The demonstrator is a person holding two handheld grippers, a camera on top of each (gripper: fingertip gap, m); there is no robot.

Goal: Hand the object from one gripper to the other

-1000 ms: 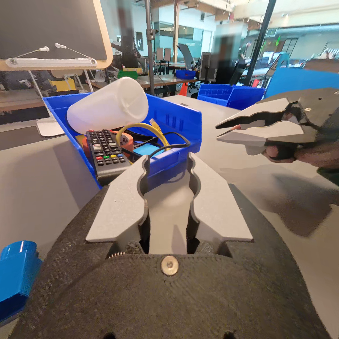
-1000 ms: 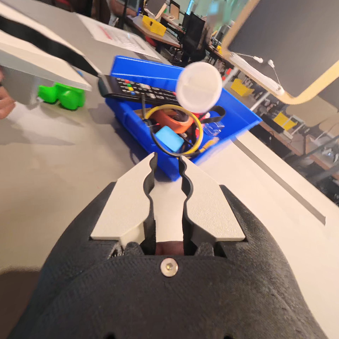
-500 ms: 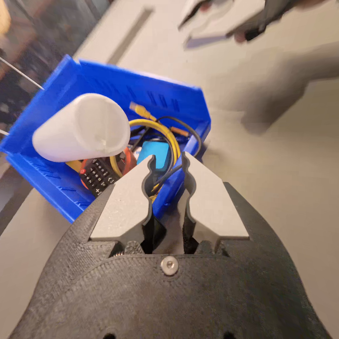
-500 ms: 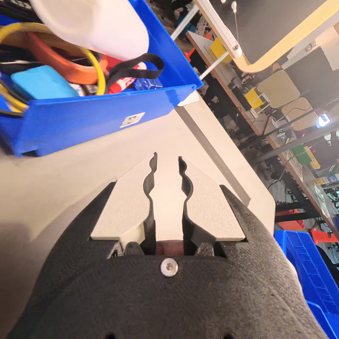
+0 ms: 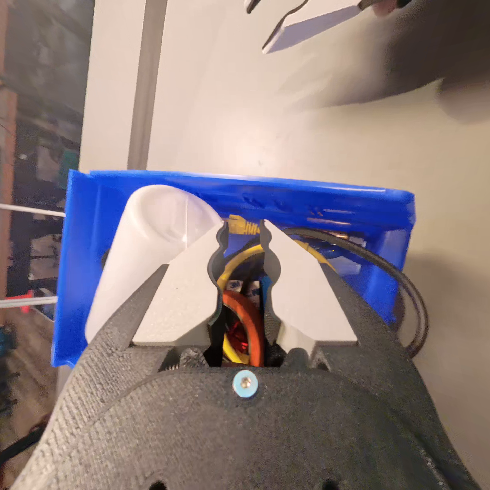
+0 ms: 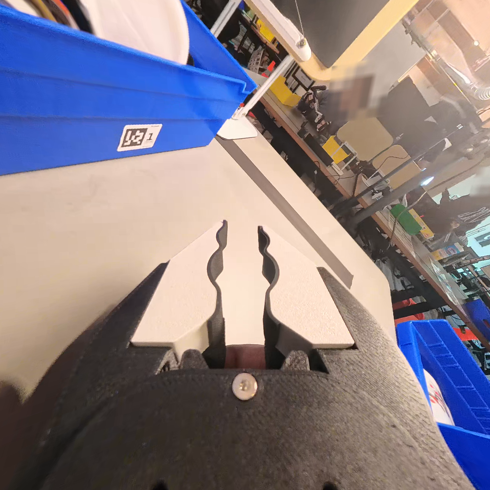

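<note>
A blue bin (image 5: 291, 185) on the grey table holds a white plastic cup (image 5: 138, 246) on its side, a yellow cable (image 5: 244, 228), an orange tape roll (image 5: 246, 315) and a black cord (image 5: 392, 267). My left gripper (image 5: 243, 224) is open and empty, looking straight down into the bin, fingertips over the yellow cable's plug, beside the cup. My right gripper (image 6: 241, 224) is open and empty, low over the bare table beside the bin's outer wall (image 6: 79, 106). It also shows in the left wrist view (image 5: 305, 29), beyond the bin.
The table edge and a dark seam (image 6: 286, 212) run ahead of the right gripper. A second blue bin (image 6: 450, 384) stands at its right. A framed board on a white stand (image 6: 305, 39) sits behind the first bin. Workshop benches lie beyond. Spacing between my two grippers at the tips: around 15 cm.
My left gripper has moved forward over the bin and tipped down into it. My right gripper has dropped lower beside the bin's wall and turned towards the table edge.
</note>
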